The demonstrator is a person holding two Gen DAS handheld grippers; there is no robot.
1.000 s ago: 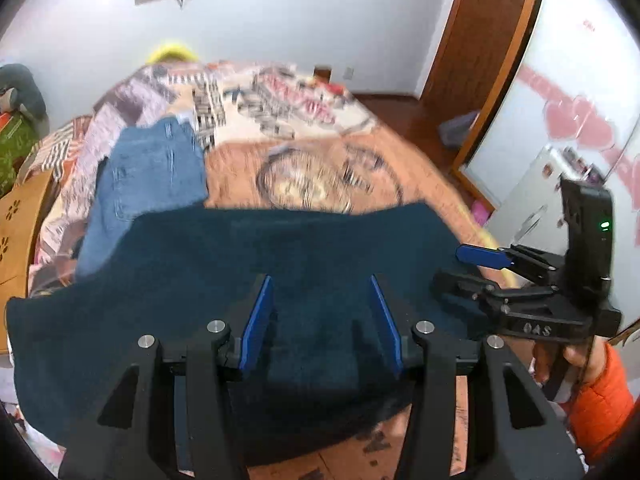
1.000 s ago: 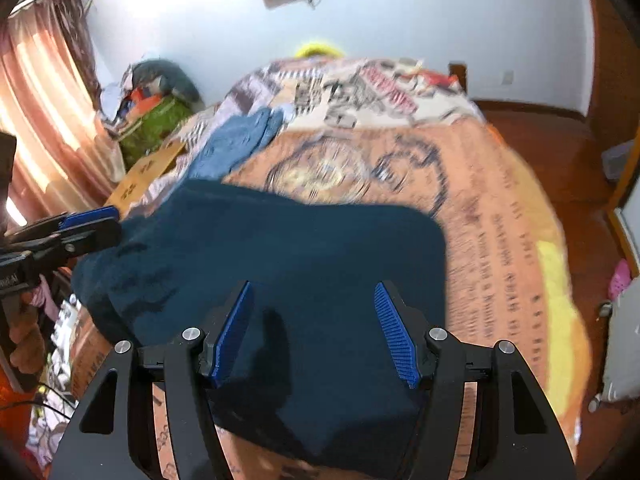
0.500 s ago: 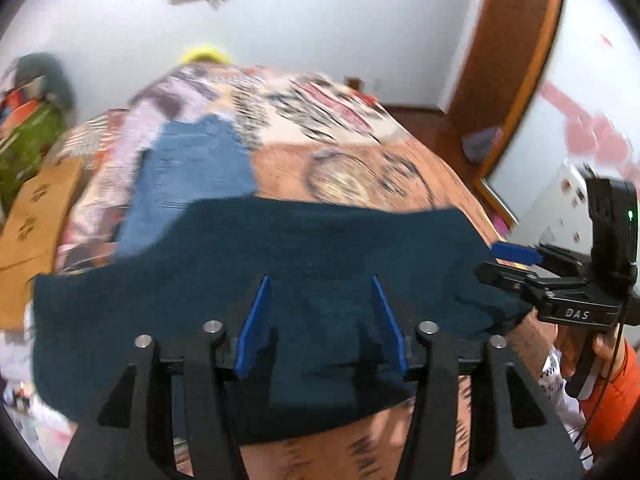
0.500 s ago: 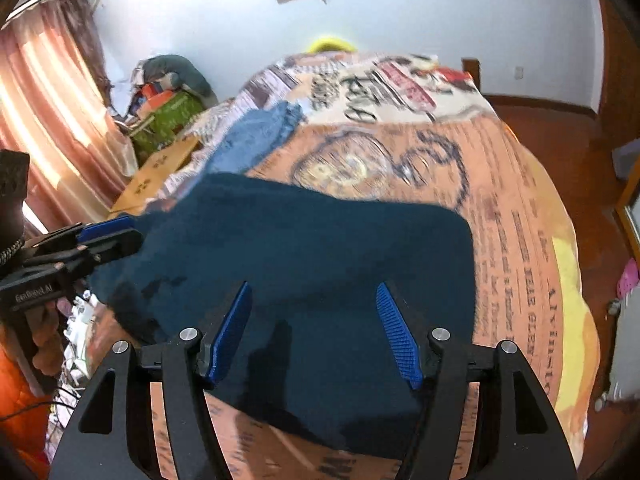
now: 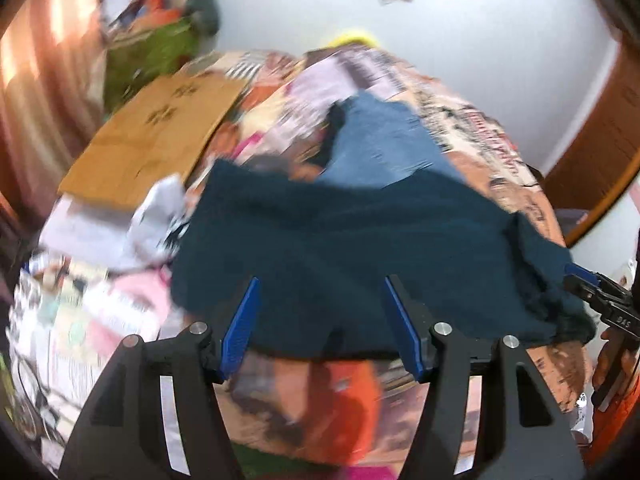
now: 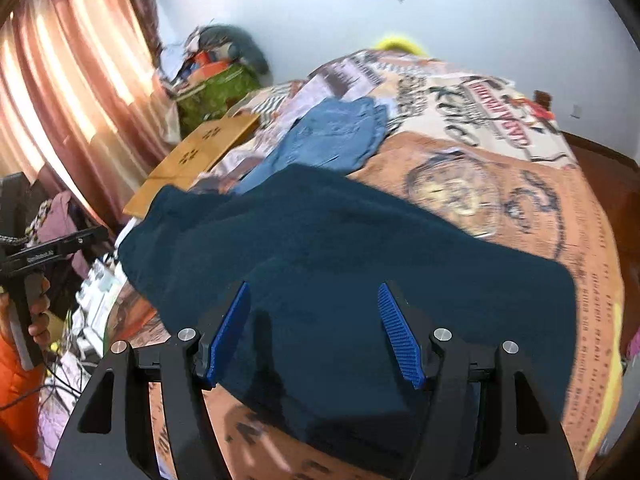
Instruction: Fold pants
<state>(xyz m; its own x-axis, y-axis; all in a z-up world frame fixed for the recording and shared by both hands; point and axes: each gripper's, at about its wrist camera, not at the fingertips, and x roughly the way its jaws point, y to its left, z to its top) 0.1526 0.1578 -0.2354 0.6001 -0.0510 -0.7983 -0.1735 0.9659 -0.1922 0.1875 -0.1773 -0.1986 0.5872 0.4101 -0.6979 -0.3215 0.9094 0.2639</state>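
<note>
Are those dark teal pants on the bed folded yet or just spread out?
Cannot tell: the dark teal pants lie as one broad flat patch on the bed; no legs or layers show.

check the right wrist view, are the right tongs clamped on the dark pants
No: the right tongs stand open over the dark pants, blue pads apart and pinching no cloth.

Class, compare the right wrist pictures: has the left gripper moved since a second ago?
Yes. The left gripper, its jaws just opening and empty, has pulled back off the dark pants toward the curtain side.
</note>
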